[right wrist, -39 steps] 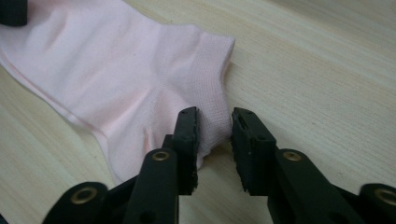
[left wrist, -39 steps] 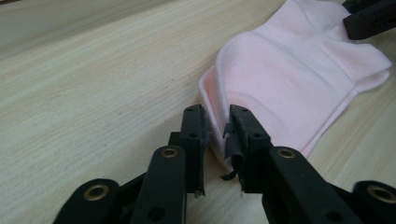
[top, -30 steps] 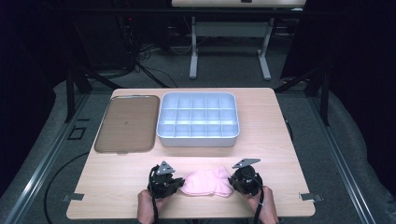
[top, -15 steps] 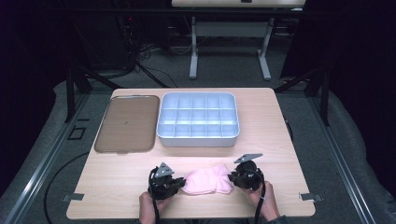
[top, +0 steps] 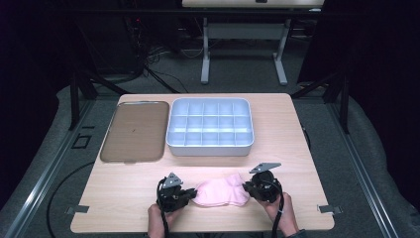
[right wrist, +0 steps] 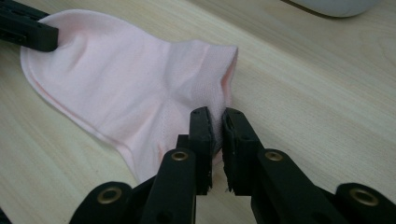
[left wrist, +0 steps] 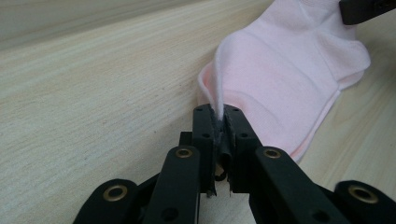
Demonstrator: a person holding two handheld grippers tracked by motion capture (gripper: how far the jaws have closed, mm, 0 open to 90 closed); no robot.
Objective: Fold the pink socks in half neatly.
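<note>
A pale pink sock (top: 220, 192) lies flat on the wooden table near its front edge, between the two grippers. My left gripper (top: 187, 195) is shut on the sock's left end; in the left gripper view the sock (left wrist: 285, 79) has its edge pinched between the pads of the left gripper (left wrist: 218, 112). My right gripper (top: 250, 187) is shut on the right end. In the right gripper view the cuff of the sock (right wrist: 135, 88) is clamped between the pads of the right gripper (right wrist: 215, 114). The other gripper's jaw shows at the sock's far end in each gripper view.
A white tray with several compartments (top: 210, 126) stands at the table's middle back. A flat brown tray (top: 135, 130) lies to its left. A person's hands (top: 277, 210) come in at the front edge. The dark floor and a table stand lie beyond.
The right gripper has shifted slightly; the sock stays stretched between both grippers. The left gripper has kept still.
</note>
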